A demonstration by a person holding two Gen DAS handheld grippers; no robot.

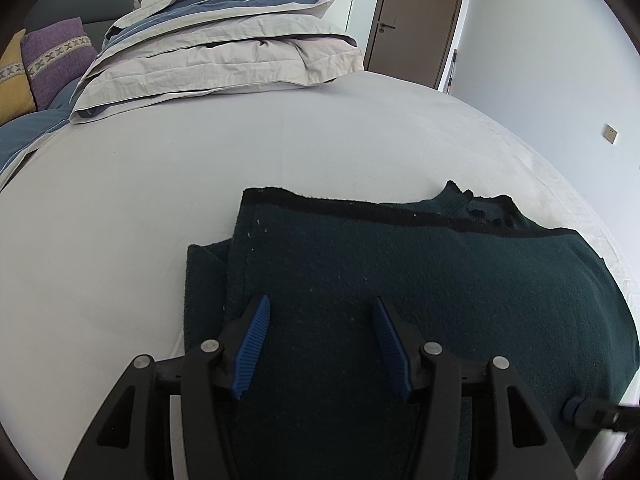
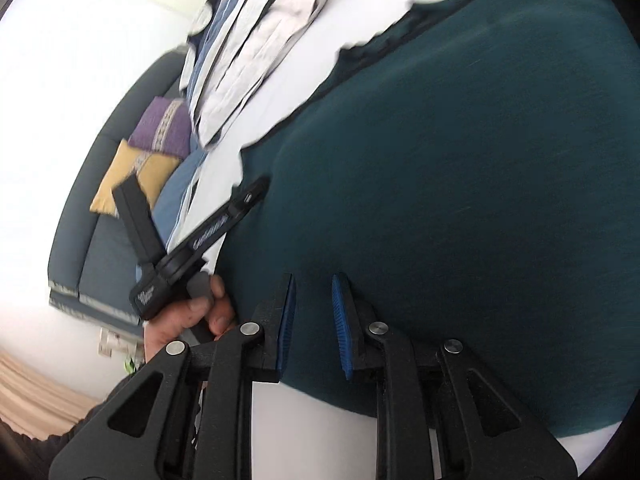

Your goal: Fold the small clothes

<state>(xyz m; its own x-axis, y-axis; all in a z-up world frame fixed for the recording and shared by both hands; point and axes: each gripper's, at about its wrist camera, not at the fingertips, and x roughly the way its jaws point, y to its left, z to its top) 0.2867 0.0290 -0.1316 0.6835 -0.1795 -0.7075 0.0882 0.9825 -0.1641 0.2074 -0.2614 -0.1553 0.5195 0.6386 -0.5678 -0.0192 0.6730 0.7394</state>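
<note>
A dark green knitted garment [image 1: 400, 280] lies partly folded on the white bed sheet [image 1: 160, 180], its black-trimmed edge toward the far side. My left gripper [image 1: 321, 306] hovers over the garment's near left part, open, with its blue pads apart and nothing pinched. In the right wrist view the garment [image 2: 460, 160] fills the frame, blurred. My right gripper [image 2: 313, 280] has its blue pads close together at the garment's near edge, with the fabric filling the narrow gap. The right gripper's tip [image 1: 592, 412] shows at the garment's near right edge. A hand [image 2: 188, 312] holds the left gripper.
A folded grey and blue duvet [image 1: 224, 48] is stacked at the far side of the bed. Purple and yellow cushions [image 1: 52, 56] lean on a dark headboard at the left. A brown door [image 1: 416, 20] stands beyond the bed, whose edge curves along the right.
</note>
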